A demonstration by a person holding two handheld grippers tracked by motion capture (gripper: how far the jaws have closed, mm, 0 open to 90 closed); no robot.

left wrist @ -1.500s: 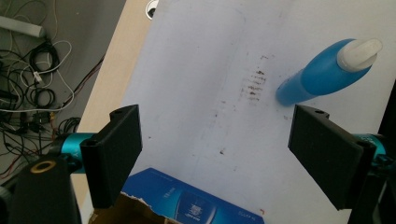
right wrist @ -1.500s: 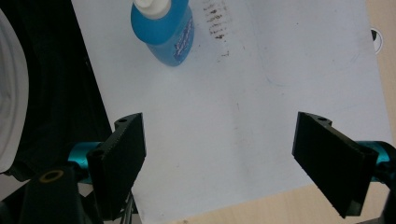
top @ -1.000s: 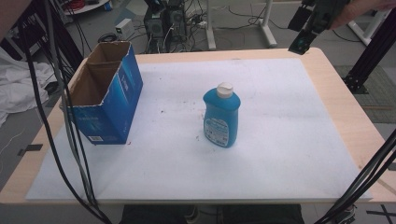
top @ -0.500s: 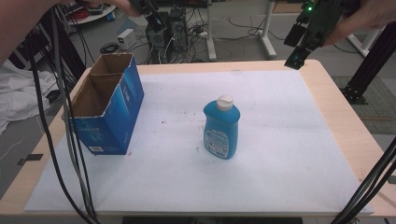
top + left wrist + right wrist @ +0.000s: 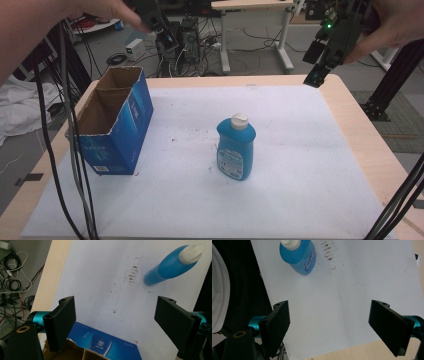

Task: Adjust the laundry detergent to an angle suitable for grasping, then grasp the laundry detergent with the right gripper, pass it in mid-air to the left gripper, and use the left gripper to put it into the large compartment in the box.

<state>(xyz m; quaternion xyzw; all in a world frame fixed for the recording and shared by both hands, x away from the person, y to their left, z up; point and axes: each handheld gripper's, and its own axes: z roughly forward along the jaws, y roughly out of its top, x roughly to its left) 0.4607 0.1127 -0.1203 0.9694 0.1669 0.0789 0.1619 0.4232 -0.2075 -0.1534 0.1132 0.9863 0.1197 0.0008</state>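
The bottle (image 5: 236, 147) stands upright mid-worktop, and everything else is best placed from it. The box (image 5: 114, 127) sits well to its left, top open. Both grippers hang high over the far edge beyond the bottle, the left gripper (image 5: 161, 27) above the box side, the right gripper (image 5: 317, 75) off to the bottle's right; each has its jaws spread with nothing between them. I'd bring one straight down to the bottle's waist, below the white cap (image 5: 239, 119), and squeeze squarely so it won't tip. The worktop (image 5: 310, 150) wears a white sheet, faintly smudged near the bottle. Cables and desks crowd the floor behind.
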